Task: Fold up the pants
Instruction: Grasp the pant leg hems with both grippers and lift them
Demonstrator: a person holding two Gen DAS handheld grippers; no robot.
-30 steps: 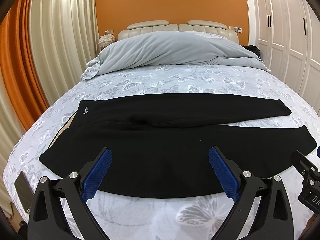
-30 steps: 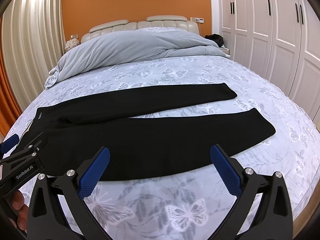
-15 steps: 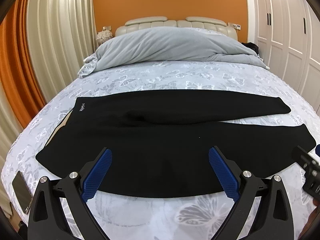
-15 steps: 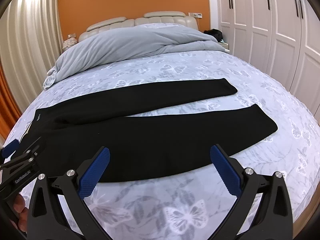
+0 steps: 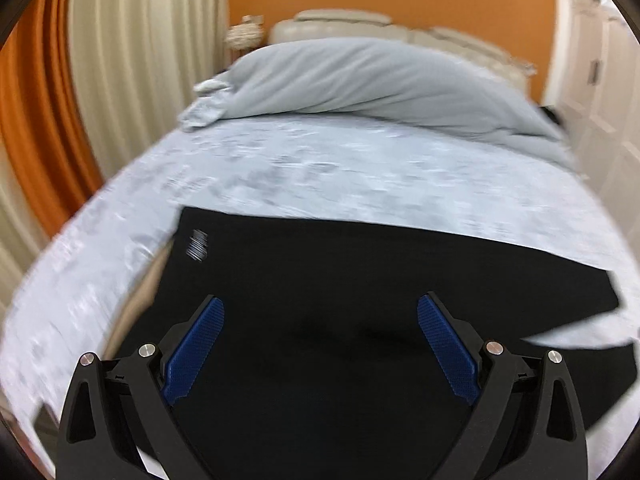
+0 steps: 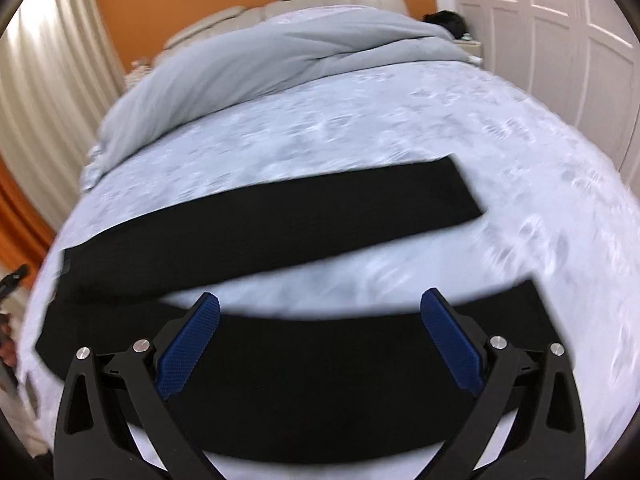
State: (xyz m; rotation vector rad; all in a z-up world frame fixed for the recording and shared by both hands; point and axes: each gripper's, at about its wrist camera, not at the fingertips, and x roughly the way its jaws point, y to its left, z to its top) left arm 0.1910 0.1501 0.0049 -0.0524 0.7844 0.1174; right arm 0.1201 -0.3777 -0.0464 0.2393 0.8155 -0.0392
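Black pants (image 5: 340,280) lie flat across the bed, waist at the left with a small white logo (image 5: 197,245), legs running right. In the left wrist view my left gripper (image 5: 320,316) hovers open over the waist and hip area, nothing between its blue pads. In the right wrist view the pants (image 6: 280,220) show both legs spread apart, and my right gripper (image 6: 320,312) hangs open above the near leg (image 6: 320,380), close to its far edge. Both views are motion-blurred.
The bed (image 6: 400,120) has a pale butterfly-print cover. A heaped grey duvet (image 5: 360,80) fills its head end. Curtains (image 5: 120,60) hang at the left, white wardrobe doors (image 6: 560,40) stand at the right. A hand (image 6: 8,352) shows at the left edge of the right wrist view.
Both grippers have moved forward and down toward the pants, which now fill more of each view. The left has swung toward the waist end. Both stay open.
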